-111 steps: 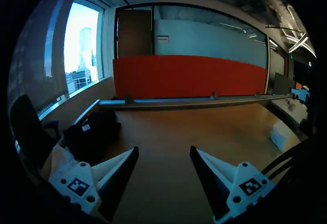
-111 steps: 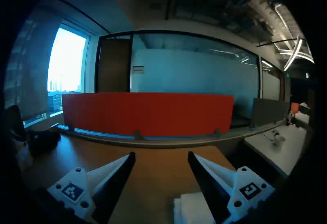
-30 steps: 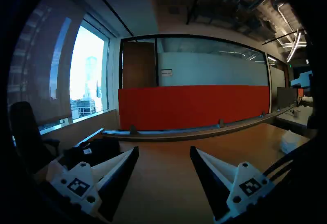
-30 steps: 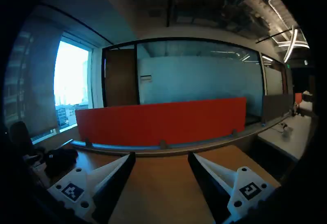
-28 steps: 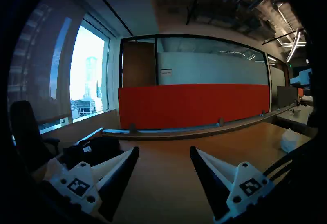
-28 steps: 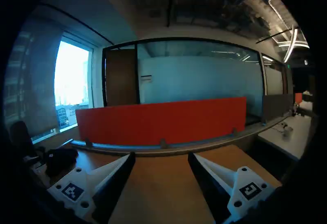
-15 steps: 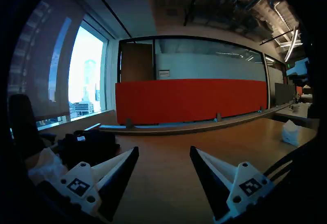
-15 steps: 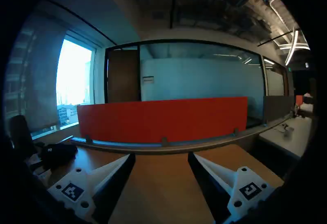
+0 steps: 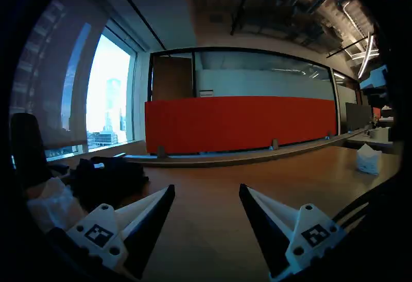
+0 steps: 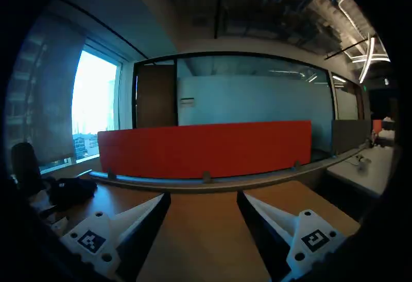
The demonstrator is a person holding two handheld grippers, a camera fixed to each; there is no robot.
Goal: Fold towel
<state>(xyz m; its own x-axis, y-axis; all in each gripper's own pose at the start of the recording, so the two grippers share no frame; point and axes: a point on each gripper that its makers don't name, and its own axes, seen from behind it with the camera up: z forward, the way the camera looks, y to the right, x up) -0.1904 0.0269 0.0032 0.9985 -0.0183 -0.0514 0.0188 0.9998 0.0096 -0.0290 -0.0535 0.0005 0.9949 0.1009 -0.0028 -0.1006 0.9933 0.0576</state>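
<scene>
A small white folded towel (image 9: 368,159) sits on the wooden table (image 9: 216,189) at the far right in the left gripper view. My left gripper (image 9: 207,192) is open low over the table, well left of the towel, with nothing between its fingers. In the right gripper view my right gripper (image 10: 204,199) is also open and empty above the wooden table (image 10: 206,230).
A black bag (image 9: 105,179) and a white crumpled bundle (image 9: 51,207) lie at the table's left, near a black chair (image 9: 23,148). The black bag (image 10: 69,189) also shows at the left in the right gripper view. A red divider (image 9: 237,123) runs along the table's far edge.
Both grippers have sunk lower toward the table and levelled out; the table now looks flatter. The towel has slid out of the right gripper view. Both stay open.
</scene>
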